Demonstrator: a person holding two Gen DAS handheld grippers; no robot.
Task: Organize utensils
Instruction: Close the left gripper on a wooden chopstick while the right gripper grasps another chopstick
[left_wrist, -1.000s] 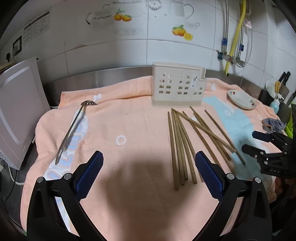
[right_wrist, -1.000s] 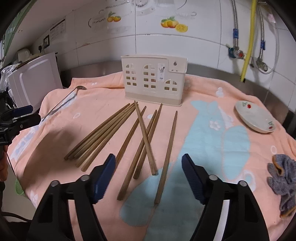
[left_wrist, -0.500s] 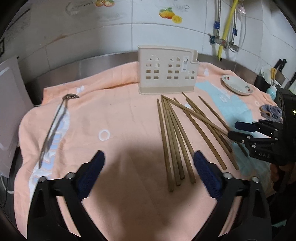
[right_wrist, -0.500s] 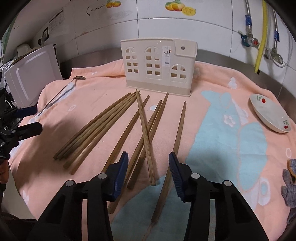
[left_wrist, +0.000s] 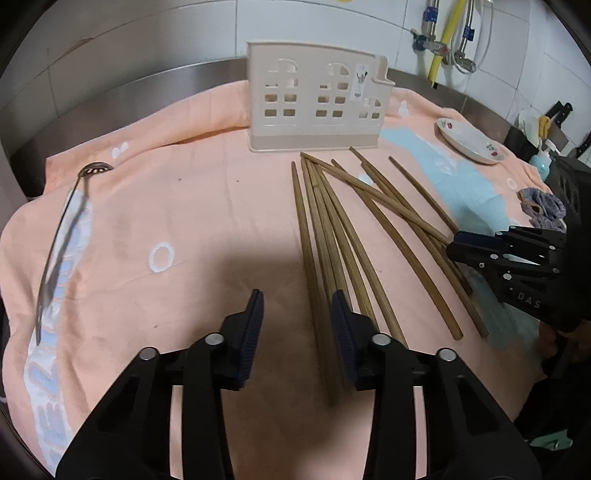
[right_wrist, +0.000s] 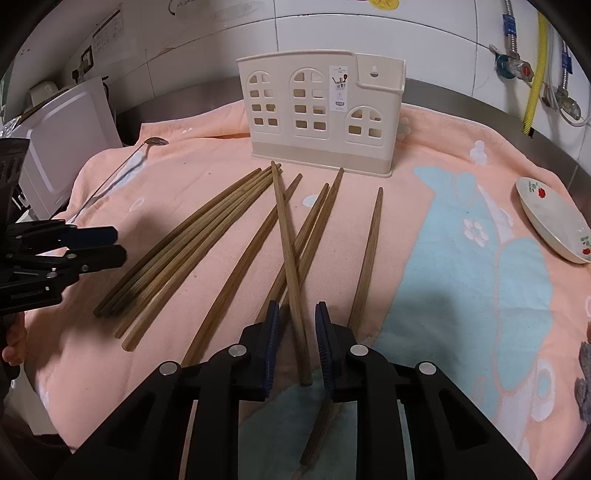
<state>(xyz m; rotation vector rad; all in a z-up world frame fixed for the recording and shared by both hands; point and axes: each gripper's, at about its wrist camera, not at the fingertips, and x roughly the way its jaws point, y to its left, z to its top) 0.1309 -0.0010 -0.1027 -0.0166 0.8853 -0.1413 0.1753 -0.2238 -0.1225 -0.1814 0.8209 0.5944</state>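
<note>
Right wrist view: the right gripper (right_wrist: 295, 332) is closing its ribbed blue pads around one long wooden chopstick (right_wrist: 290, 258), not yet pressing. The left gripper (left_wrist: 297, 317) is closing over the bundle (left_wrist: 325, 236) on the terry towel (left_wrist: 203, 206). "DAS" is printed on the black plastic.

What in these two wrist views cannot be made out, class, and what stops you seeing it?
- Holder: its inside, both views; the front wall hides it.
- Label on it: print too small.
- Chopstick between the closing right tongs: whether the pads touch it is unclear.
- Left tongs, closing: chopstick ends hidden behind the right finger.
- Grey cloth: cut by the right view's edge.
</note>
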